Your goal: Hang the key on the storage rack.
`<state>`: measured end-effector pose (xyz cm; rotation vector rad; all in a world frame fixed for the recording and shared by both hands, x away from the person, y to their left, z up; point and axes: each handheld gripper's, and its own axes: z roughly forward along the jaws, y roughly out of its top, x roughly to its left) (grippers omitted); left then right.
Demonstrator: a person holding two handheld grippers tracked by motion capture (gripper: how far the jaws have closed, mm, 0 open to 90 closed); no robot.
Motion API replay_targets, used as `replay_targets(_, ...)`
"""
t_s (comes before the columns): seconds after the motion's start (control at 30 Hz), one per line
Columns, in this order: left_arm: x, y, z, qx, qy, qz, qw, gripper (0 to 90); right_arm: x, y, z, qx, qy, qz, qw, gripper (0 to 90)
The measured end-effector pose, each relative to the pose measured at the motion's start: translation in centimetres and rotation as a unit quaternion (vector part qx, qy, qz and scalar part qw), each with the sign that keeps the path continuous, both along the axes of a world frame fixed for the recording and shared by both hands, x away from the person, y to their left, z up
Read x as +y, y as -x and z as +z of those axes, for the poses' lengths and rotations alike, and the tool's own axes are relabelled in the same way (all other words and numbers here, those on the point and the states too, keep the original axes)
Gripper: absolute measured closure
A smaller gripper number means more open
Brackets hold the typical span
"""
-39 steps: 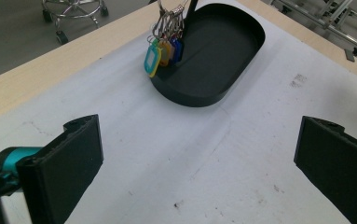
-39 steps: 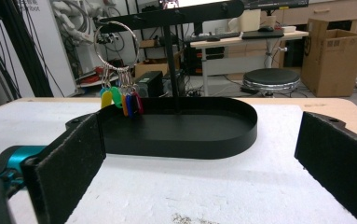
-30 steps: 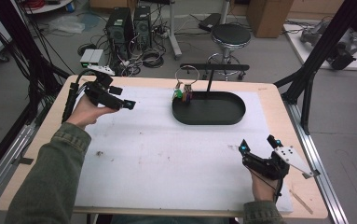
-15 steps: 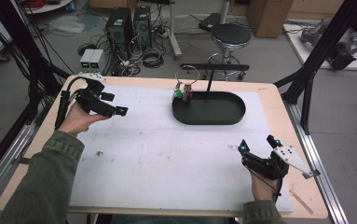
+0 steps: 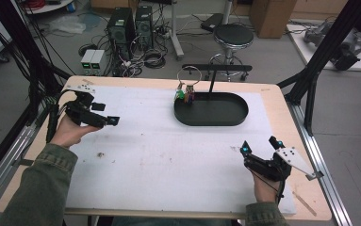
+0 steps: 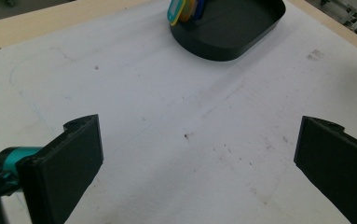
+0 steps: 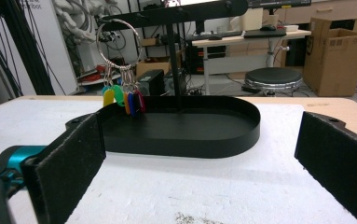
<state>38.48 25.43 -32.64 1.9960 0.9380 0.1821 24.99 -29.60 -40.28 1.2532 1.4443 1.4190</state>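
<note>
A black oval tray [image 5: 211, 123] stands at the back middle of the white mat. From its post a bar [image 5: 216, 68] reaches out, and a key ring [image 5: 190, 75] with several coloured tags [image 5: 184, 95] hangs from it over the tray's left end. My left gripper [image 5: 106, 114] is held at the table's left, open and empty, pointing towards the tray [image 6: 241, 28] and the tags [image 6: 183, 9]; its jaws [image 6: 198, 125] stand wide apart over bare mat. My right gripper [image 5: 258, 144] rests near the front right, open and empty. It [image 7: 199, 122] faces the tray [image 7: 190, 149] and the key ring [image 7: 118, 39].
The white mat [image 5: 168, 155] covers most of the wooden table [image 5: 282, 101]. A black frame post [image 5: 319, 61] rises at the table's right edge. Beyond the far edge stand a stool [image 5: 233, 35] and computer towers [image 5: 128, 21] among cables.
My left hand has drawn its gripper nearer the person and a little to the left. The right gripper, tray and key ring have stayed put.
</note>
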Motion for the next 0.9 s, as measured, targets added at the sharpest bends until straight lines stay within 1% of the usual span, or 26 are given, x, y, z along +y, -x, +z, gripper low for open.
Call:
replay_targets(0.27,2.1,1.4,-1.1,0.002,0.011,0.024,0.9996,1.7,0.0,0.0,0.0,0.000,-0.002,-0.002,1.0000,0.6)
replay_targets(0.47,3.3,2.3,-2.3,0.007,0.014,0.044,0.9989,1.7,0.0,0.0,0.0,-0.001,0.000,-0.002,1.0000,0.6)
replay_targets(0.5,3.5,2.5,-2.5,0.007,0.016,0.051,0.9986,1.7,0.0,0.0,0.0,-0.001,0.000,-0.002,1.0000,0.5)
replay_targets(0.6,3.9,3.0,-2.9,0.006,0.014,0.061,0.9980,1.7,0.0,0.0,0.0,0.000,0.000,-0.002,1.0000,0.6)
replay_targets(0.67,4.2,3.4,-3.2,0.005,0.009,0.065,0.9978,1.7,0.0,0.0,0.0,0.000,0.000,-0.002,1.0000,0.6)
replay_targets(0.7,4.3,3.6,-3.3,0.001,0.003,0.069,0.9976,1.7,0.0,0.0,0.0,0.000,0.000,-0.002,1.0000,0.6)
replay_targets(0.87,5.0,4.8,-4.0,0.000,0.002,0.087,0.9962,1.7,0.0,0.0,0.0,0.001,-0.002,-0.003,1.0000,0.6)
replay_targets(0.9,5.2,5.0,-4.2,-0.002,0.004,0.094,0.9955,1.7,0.0,0.0,0.0,0.002,-0.004,-0.004,1.0000,0.6)
